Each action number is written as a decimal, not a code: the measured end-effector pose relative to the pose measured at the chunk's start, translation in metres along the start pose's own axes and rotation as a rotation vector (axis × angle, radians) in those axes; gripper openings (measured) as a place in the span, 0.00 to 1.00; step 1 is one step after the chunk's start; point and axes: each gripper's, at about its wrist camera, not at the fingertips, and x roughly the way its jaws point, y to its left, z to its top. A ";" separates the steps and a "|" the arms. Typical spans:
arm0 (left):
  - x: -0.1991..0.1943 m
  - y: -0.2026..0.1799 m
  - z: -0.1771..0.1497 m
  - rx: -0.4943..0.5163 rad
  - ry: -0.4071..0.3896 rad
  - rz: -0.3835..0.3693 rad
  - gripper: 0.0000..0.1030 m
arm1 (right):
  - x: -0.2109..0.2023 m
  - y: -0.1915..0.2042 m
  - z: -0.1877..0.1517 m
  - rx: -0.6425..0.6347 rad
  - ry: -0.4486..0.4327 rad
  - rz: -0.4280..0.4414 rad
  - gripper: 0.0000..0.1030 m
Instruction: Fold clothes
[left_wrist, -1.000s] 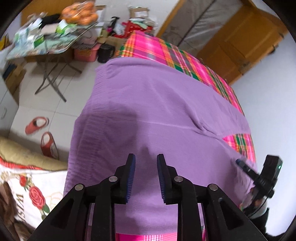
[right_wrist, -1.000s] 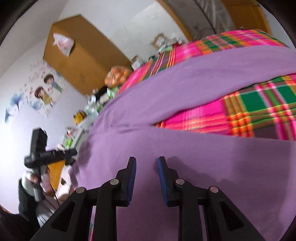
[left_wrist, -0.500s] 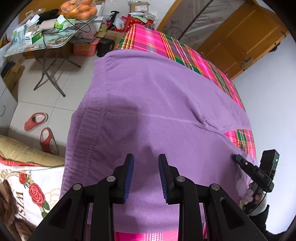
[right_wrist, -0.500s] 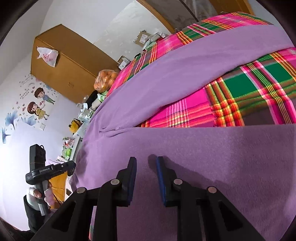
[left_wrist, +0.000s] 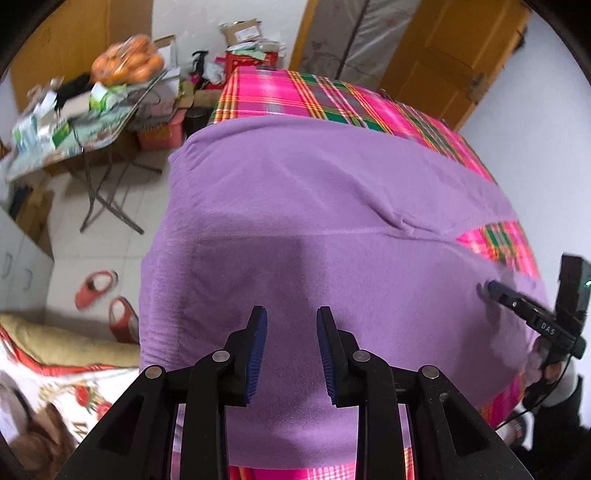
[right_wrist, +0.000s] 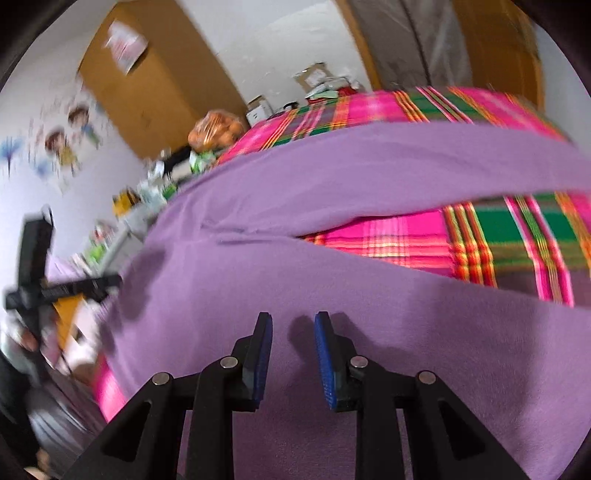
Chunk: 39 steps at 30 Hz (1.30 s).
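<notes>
- Purple trousers (left_wrist: 332, 206) lie spread flat on the pink plaid bedspread (left_wrist: 317, 96), waistband end at the bed's left edge, in the left wrist view.
- Same view: my left gripper (left_wrist: 291, 347) hovers over the waist area, its 2 blue-padded fingers parted with only fabric showing between them, nothing gripped.
- Same view: the right gripper (left_wrist: 517, 301) enters from the right edge, its tip over the cloth; I cannot tell from here whether it touches.
- Same view: a folding table (left_wrist: 74, 125) piled with clutter and a bag of oranges (left_wrist: 127, 68) stands left of the bed; 2 red slippers (left_wrist: 107, 299) lie on the tiled floor.
- Right wrist view: the purple trousers (right_wrist: 369, 173) fork into 2 legs, with pink plaid bedspread (right_wrist: 480, 236) visible between them.
- Right wrist view: my right gripper (right_wrist: 293, 345) is released, fingers apart above the nearer leg, a shadow beneath them.
- Right wrist view: the left gripper (right_wrist: 107, 282) shows blurred at the left edge, over the waist end.
</notes>
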 end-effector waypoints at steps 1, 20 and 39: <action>-0.001 -0.002 -0.001 0.014 -0.005 0.013 0.28 | 0.001 0.006 -0.001 -0.030 0.007 -0.020 0.25; -0.012 -0.018 -0.019 0.160 -0.024 0.101 0.28 | 0.022 0.057 -0.021 -0.282 0.026 -0.245 0.59; 0.017 -0.023 -0.027 0.170 0.111 0.070 0.28 | 0.021 0.059 -0.024 -0.261 0.011 -0.254 0.66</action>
